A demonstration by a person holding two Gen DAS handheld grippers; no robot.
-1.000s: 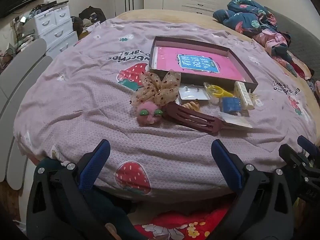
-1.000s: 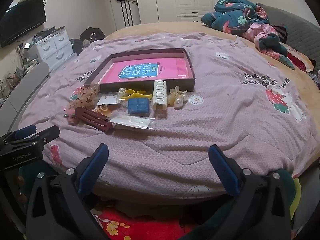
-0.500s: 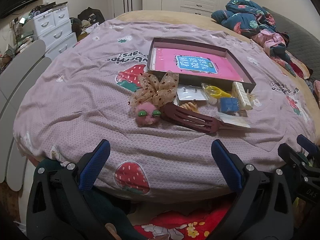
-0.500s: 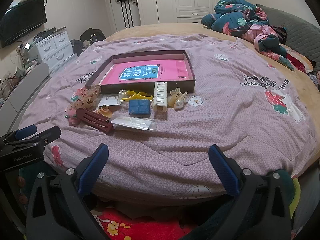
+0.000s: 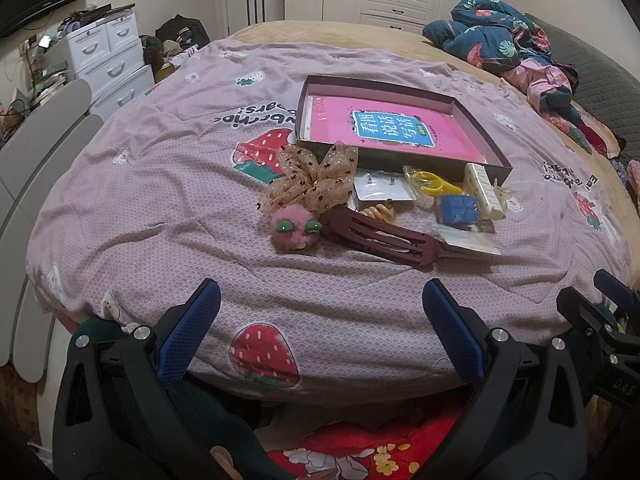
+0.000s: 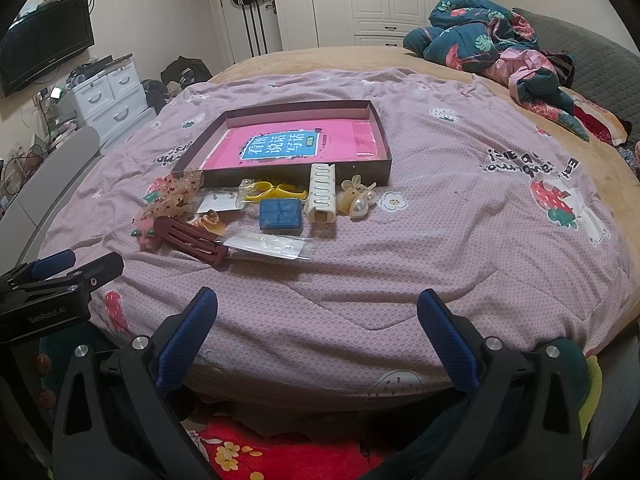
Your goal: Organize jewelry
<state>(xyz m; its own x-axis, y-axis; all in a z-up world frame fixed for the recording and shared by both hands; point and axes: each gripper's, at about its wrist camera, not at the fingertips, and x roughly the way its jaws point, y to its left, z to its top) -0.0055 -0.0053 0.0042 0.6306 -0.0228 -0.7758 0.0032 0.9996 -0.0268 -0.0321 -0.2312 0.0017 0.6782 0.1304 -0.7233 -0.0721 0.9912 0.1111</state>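
Blue-padded, my left gripper (image 5: pixel 320 332) is spread wide with nothing between its fingers; it hovers over the near edge of the bed, short of every item. My right gripper (image 6: pixel 318 334) is likewise fully released and empty, beside the left one, which enters the right wrist view at 9 o'clock.

Reference surface: a lilac quilt (image 5: pixel 160 184) printed with strawberries, covering a round bed.

Item layout, left wrist view, clock directions taken from the picture centre:
- Shallow dark box (image 5: pixel 486 142) at 1 o'clock, open-topped, holding a pink booklet (image 5: pixel 384 128) that lies flat.
- Sheer beige bow (image 5: pixel 316 178) with red dots at 12 o'clock, touching the box's near wall.
- Pink fuzzy clip (image 5: pixel 294 232) with green eyes, just below the bow, at centre.
- Long maroon hair clip (image 5: pixel 380 236) lying flat at 3 o'clock, one end touching the fuzzy clip.
- Small tan twisted piece (image 5: pixel 380 213) just behind the maroon clip.
- Clear packet (image 5: pixel 382 188) holding what look like earrings, near the box wall.
- Yellow item in a clear bag (image 5: pixel 430 182) at 2 o'clock.
- Blue square box (image 5: pixel 458 208) at 3 o'clock, with a cream claw clip (image 5: pixel 484 190) touching its far side.
- Flat clear sleeve (image 5: pixel 468 240) in front of the blue box.

Right wrist view adds a pearl-and-cream clip (image 6: pixel 358 200) just beside the claw clip, at 12 o'clock.

All jewelry lies outside the box, in a row along its near wall.
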